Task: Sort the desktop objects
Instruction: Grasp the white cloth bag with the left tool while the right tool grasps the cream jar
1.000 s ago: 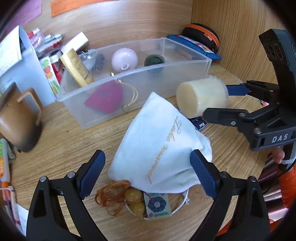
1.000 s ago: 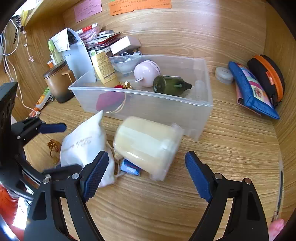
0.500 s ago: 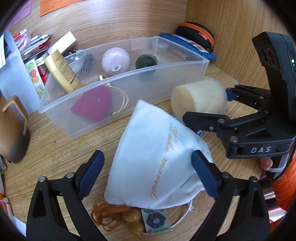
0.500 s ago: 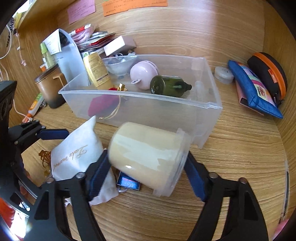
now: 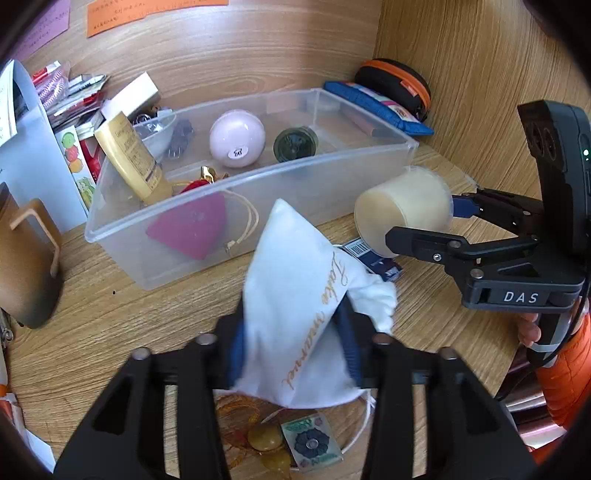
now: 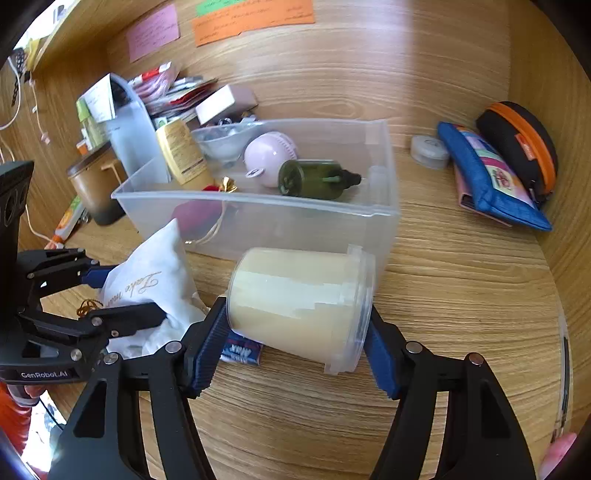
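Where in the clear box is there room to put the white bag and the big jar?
The bin's right end is bare, past the green bottle. Its left end is crowded: yellow tube, glass bowl, pink ball, red pouch. Outside, bare desk lies between the bin and the blue pouch.

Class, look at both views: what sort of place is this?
Probably a wooden desk nook at home or in an office: sticky notes on the back panel, a clear bin of toiletries, a mug.
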Tool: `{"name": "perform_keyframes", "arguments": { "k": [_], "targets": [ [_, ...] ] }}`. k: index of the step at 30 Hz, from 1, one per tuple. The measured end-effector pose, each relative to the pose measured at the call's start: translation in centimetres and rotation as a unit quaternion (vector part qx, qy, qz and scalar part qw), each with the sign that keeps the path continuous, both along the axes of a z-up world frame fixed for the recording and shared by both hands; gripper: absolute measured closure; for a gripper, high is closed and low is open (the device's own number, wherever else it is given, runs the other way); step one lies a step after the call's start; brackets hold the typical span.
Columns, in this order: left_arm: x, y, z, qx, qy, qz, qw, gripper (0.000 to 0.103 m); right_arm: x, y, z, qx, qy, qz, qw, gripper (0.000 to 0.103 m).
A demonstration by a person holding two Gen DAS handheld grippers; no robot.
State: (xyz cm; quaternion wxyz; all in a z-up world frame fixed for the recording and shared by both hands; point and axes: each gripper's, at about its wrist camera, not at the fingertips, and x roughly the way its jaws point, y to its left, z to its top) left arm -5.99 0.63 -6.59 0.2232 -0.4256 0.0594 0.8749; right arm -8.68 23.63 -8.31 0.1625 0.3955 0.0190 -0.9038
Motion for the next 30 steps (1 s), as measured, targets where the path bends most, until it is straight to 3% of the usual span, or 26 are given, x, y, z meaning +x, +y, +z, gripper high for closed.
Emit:
{"name": "perform_keyframes", "arguments": {
  "k": [9, 30],
  "targets": [
    [0.3, -0.4, 1.3, 0.012, 0.009, 0.017, 0.9997, 0.077, 0.9, 0.7, 1.3, 0.002, 0.017, 0.002, 1.0, 0.041],
    [2.1, -4.3, 5.9, 0.052, 0.058, 0.057, 0.9954, 0.078, 3.1, 0.4, 5.3, 0.008, 0.059, 0.013, 0.998, 0.041]
  ]
}}
